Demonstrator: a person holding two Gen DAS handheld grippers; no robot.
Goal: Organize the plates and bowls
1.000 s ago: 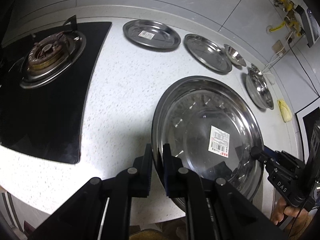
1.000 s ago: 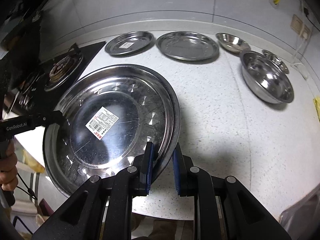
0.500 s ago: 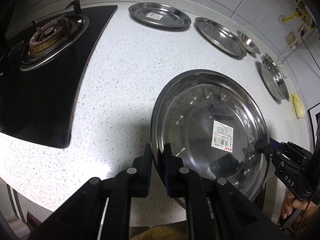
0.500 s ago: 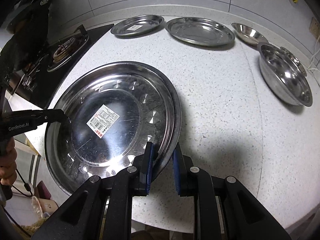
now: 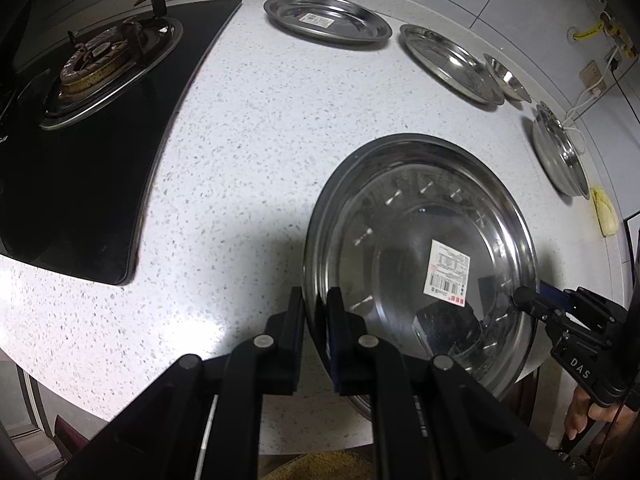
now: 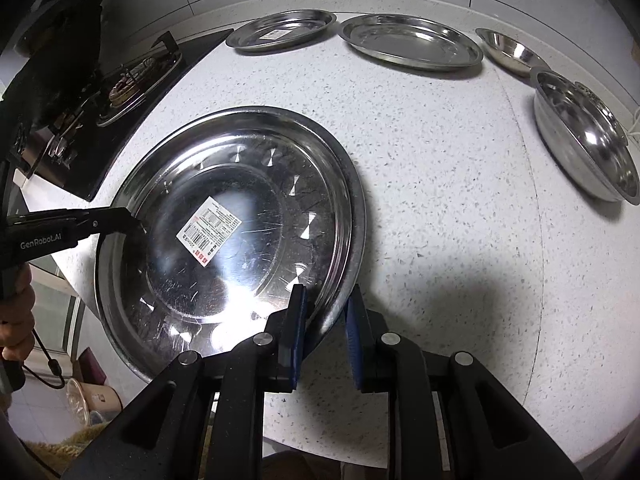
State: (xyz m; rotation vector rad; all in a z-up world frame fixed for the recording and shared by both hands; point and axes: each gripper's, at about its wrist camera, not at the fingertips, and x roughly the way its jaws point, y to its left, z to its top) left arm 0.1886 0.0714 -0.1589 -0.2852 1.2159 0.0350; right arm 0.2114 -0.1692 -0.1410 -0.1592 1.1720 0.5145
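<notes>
Spreading out under both of your tools is the speckled white table (image 5: 248, 128), with the black gas hob (image 5: 80, 168) set into it off to the left of your left tool. Your big steel plate (image 6: 240, 220), the one with a barcode sticker in its well, sits low over the table's near edge between the two tools; whether it touches the table you cannot tell. Your left tool (image 5: 316, 312) is narrowed on the plate's left rim, and your right tool (image 6: 326, 312) is clamped on the opposite rim, so you hold the plate from both sides. Well beyond your right tool, to its right, lies the deep bowl (image 6: 584, 136). Far ahead of both tools, by the wall, a stickered plate (image 6: 280, 32) and a plain plate (image 6: 412, 42) lie side by side, with a small bowl (image 6: 512, 52) just beside the plain one.
</notes>
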